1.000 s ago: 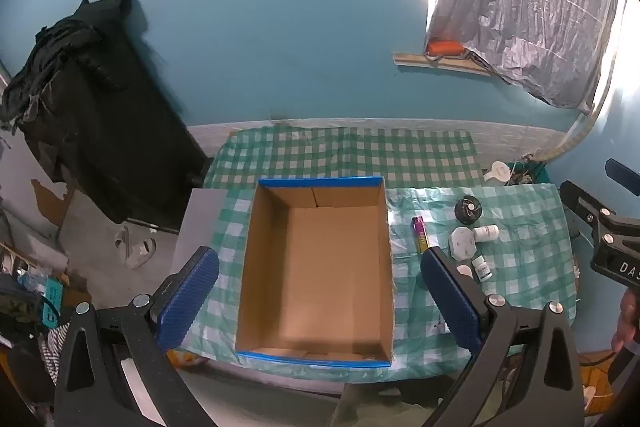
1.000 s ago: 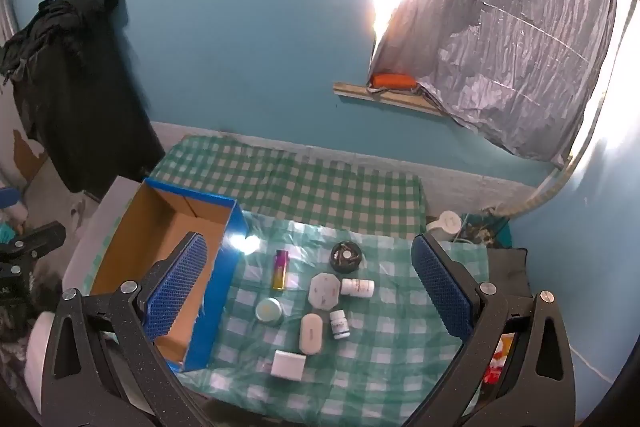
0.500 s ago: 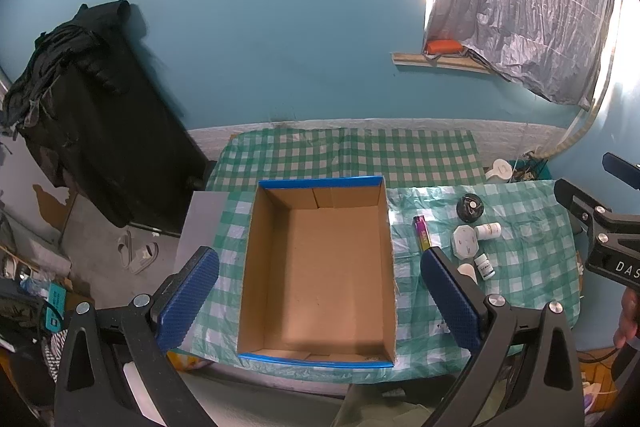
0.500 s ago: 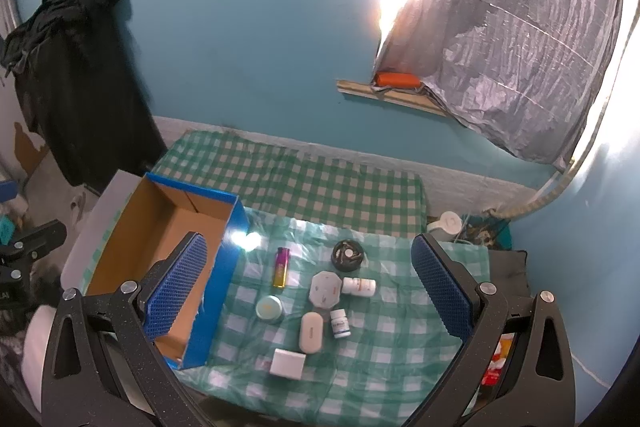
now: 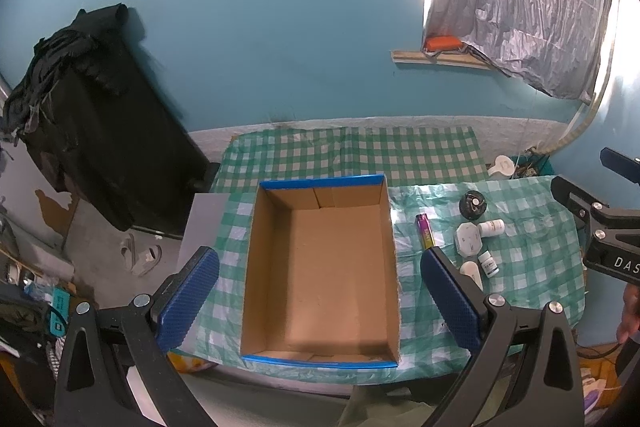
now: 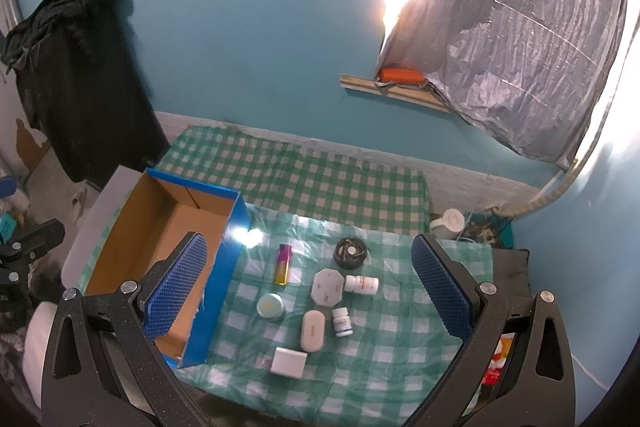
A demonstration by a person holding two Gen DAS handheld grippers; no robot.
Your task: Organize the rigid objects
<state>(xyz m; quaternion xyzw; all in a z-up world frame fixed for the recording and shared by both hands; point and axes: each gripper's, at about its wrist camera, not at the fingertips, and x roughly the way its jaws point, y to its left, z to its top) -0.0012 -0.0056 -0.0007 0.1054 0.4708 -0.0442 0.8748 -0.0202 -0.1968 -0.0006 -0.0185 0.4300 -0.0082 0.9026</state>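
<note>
On the green-and-white checked plastic tablecloth (image 6: 384,355), eight small rigid items are counted beside one empty blue-edged cardboard box (image 5: 320,267): two white pill bottles (image 6: 362,283), one purple-and-yellow lighter (image 6: 283,263). The left gripper (image 5: 320,301) and right gripper (image 6: 308,287) are held wide apart, gripping nothing.

Room's pretty dim with a blue-green cast. The only strong light leaks in at the far right, past the edge of the grey sheet (image 6: 504,39) over the window, blown out to pure white. It throws a hot glare spot on the plastic tablecloth (image 6: 360,359) beside the blue box (image 6: 224,283). Heavy fisheye bending and black corners; the middle stays fairly sharp, the far left is murky.
</note>
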